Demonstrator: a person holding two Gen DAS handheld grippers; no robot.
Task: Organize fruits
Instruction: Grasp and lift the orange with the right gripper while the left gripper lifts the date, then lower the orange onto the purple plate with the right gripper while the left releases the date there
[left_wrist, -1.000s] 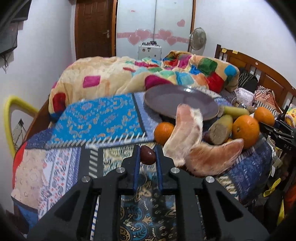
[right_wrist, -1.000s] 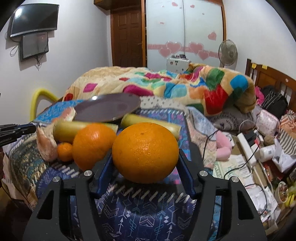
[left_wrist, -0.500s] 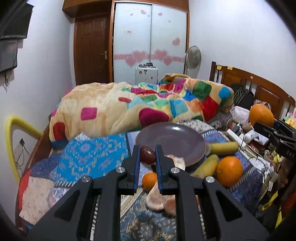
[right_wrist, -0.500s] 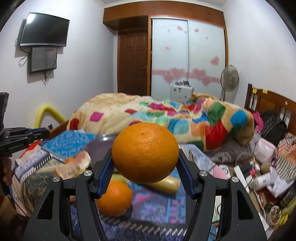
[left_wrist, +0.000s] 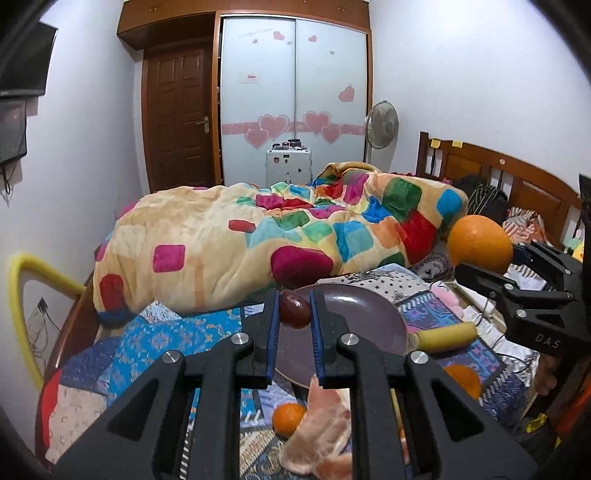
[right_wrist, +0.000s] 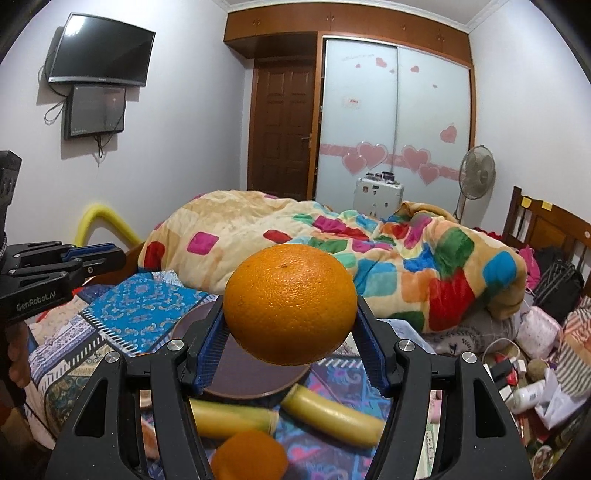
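My left gripper (left_wrist: 294, 309) is shut on a small dark red fruit (left_wrist: 294, 308), held in the air over the near rim of the purple plate (left_wrist: 365, 322). My right gripper (right_wrist: 290, 325) is shut on a large orange (right_wrist: 290, 303), also lifted above the plate (right_wrist: 192, 323). The same orange (left_wrist: 479, 243) shows at the right of the left wrist view. Below on the patterned cloth lie two yellow-green stalks (right_wrist: 332, 413), another orange (left_wrist: 463, 380), a small orange (left_wrist: 289, 417) and pink pomelo pieces (left_wrist: 319, 435).
A bunched colourful quilt (left_wrist: 258, 236) fills the bed behind the plate. The wooden headboard (left_wrist: 517, 181) stands at the right, with bags, bottles and cables (right_wrist: 528, 373) heaped below it. A yellow curved bar (left_wrist: 22, 295) rises at the left.
Both grippers have risen with their fruits still gripped. The plate and the loose fruit have dropped lower in both views, and more of the room shows.
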